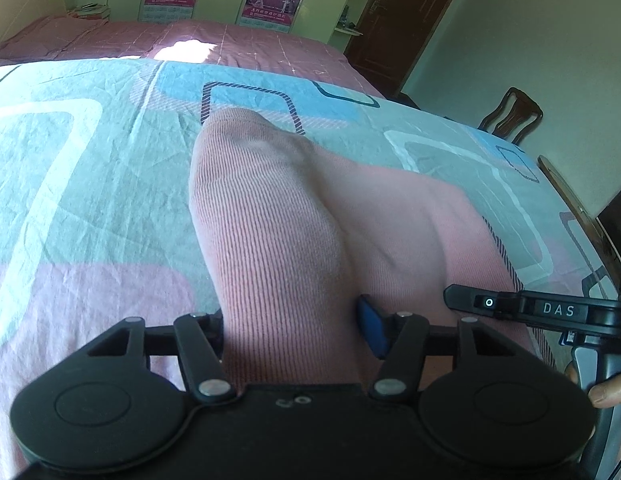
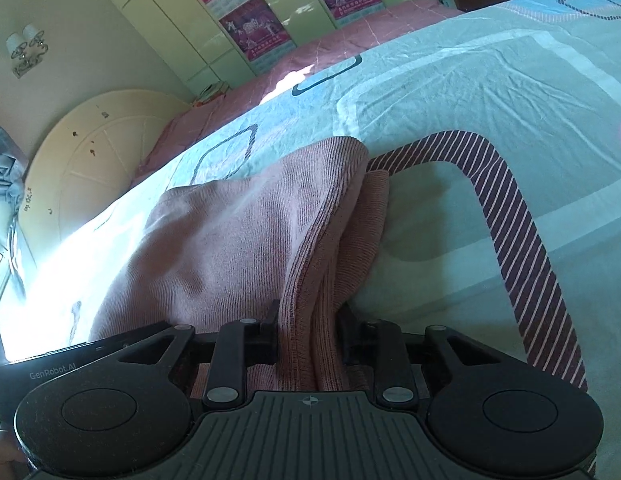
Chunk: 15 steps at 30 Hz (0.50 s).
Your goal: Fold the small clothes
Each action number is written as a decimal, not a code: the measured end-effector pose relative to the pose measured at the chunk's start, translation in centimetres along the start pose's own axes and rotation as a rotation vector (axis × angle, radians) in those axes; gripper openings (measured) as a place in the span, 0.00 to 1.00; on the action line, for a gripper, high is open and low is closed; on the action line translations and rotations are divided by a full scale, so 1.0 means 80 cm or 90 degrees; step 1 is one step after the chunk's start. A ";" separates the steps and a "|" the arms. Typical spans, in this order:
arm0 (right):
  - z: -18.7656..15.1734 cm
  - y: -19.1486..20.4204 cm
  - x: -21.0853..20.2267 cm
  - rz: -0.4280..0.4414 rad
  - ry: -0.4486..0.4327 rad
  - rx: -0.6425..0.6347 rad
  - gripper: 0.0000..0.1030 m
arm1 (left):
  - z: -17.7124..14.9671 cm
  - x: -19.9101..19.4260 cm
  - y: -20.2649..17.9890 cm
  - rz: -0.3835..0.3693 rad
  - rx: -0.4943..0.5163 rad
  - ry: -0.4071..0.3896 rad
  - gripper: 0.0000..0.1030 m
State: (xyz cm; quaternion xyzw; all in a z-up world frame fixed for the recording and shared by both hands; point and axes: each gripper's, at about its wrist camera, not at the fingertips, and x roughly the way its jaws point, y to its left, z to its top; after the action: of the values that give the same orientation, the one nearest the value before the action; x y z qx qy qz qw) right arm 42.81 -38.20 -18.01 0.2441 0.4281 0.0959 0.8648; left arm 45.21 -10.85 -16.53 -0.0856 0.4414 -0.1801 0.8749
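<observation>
Left wrist view shows me my left tool clamped on a bunched edge of the pink ribbed garment, which rises from the patterned bed sheet in a raised fold and runs straight into the jaws. The right tool enters at the lower right of that view, close beside mine. From the right wrist view, my right tool also grips the same garment, pinching what look like two or more layers at a hemmed edge, while the rest lies draped on the sheet.

What worries me: both tools sit near each other, so if I carry the fold over unevenly the edges could land skewed. The right grip seems to catch stacked layers; one layer could slip out and leave the fold lopsided. Either tool might also have pinched the bed sheet beneath, which would drag it along.

I cannot see the fingertips of either tool, since cloth covers them. The garment's full outline, and what kind of clothing it is, stays unclear; its near part is hidden under both tool bodies.
</observation>
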 end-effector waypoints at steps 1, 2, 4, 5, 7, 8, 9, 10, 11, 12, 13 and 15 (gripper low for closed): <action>0.000 0.003 -0.001 -0.002 0.001 -0.007 0.23 | 0.001 -0.002 -0.003 0.003 0.004 -0.001 0.51; 0.000 0.004 -0.003 -0.003 0.001 -0.009 0.22 | 0.002 -0.004 -0.005 0.007 0.009 -0.003 0.46; -0.001 0.006 -0.008 -0.004 -0.003 -0.009 0.21 | 0.005 -0.007 -0.011 0.017 0.026 -0.006 0.41; -0.001 0.008 -0.010 -0.002 -0.006 -0.008 0.21 | 0.005 -0.009 -0.014 0.020 0.035 -0.007 0.38; -0.002 0.011 -0.015 0.002 -0.013 -0.006 0.21 | 0.007 -0.013 -0.019 0.026 0.047 -0.010 0.35; -0.001 0.013 -0.019 0.007 -0.017 -0.003 0.21 | 0.007 -0.015 -0.021 0.027 0.052 -0.012 0.34; -0.001 0.015 -0.023 0.013 -0.020 0.000 0.21 | 0.007 -0.017 -0.023 0.028 0.056 -0.015 0.34; -0.001 0.017 -0.027 0.017 -0.022 0.002 0.21 | 0.007 -0.019 -0.024 0.028 0.059 -0.017 0.33; -0.001 0.018 -0.031 0.021 -0.024 0.004 0.21 | 0.008 -0.021 -0.026 0.028 0.062 -0.020 0.32; -0.001 0.020 -0.035 0.025 -0.026 0.004 0.21 | 0.008 -0.024 -0.027 0.027 0.064 -0.022 0.32; -0.001 0.023 -0.040 0.029 -0.028 0.005 0.21 | 0.009 -0.027 -0.029 0.026 0.067 -0.025 0.32; -0.002 0.028 -0.047 0.036 -0.031 0.006 0.21 | 0.010 -0.033 -0.034 0.022 0.073 -0.030 0.31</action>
State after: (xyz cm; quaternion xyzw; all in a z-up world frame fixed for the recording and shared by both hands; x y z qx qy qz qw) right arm 40.44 -37.63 -14.37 0.2627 0.4001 0.1123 0.8708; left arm 43.74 -12.31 -13.23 -0.0321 0.4114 -0.1876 0.8914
